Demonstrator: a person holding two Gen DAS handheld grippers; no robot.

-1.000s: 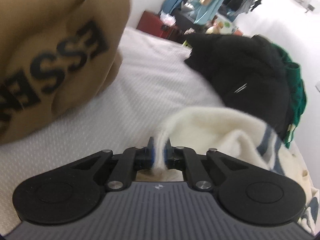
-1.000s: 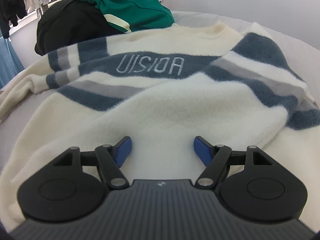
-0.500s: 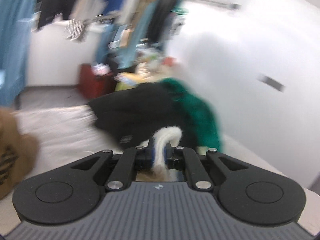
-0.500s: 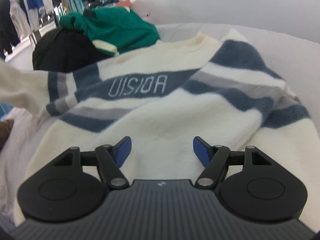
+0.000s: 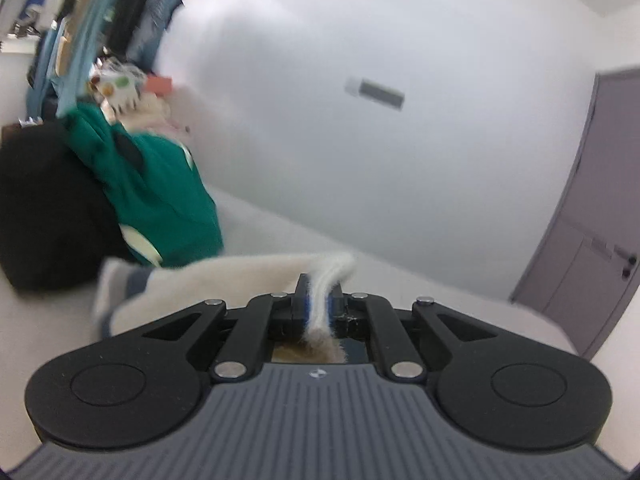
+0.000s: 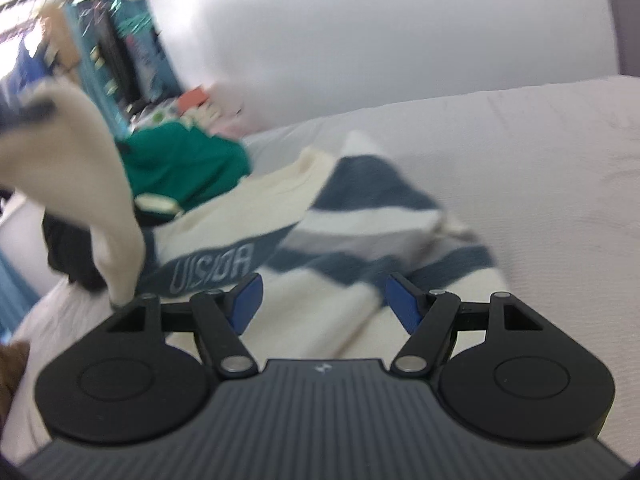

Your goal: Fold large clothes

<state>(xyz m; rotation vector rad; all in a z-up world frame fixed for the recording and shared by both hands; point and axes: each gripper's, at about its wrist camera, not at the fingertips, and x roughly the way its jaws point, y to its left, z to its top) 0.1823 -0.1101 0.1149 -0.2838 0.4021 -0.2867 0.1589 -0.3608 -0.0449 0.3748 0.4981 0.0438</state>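
A cream sweater with blue and grey stripes [image 6: 360, 240] lies spread on the white bed [image 6: 520, 152]. My left gripper [image 5: 319, 300] is shut on the cream cuff of one sleeve [image 5: 240, 276], which trails off to the left in the left wrist view. In the right wrist view that lifted sleeve [image 6: 100, 184] hangs at the left, raised above the sweater's body. My right gripper [image 6: 322, 300] stands open just above the sweater's cream lower part, with nothing between its blue pads [image 6: 248, 300].
A green garment [image 5: 160, 184] lies on a black one [image 5: 52, 216] at the bed's far left. A brown garment [image 6: 12, 364] peeks in at the lower left. A white wall [image 5: 360, 140] runs behind the bed, with a grey door [image 5: 592, 240] at right and hanging clothes [image 5: 80, 20] far left.
My left gripper has swung to the right and risen, carrying the sleeve cuff up off the bed. The right gripper has shifted and rolled, staying open over the sweater.
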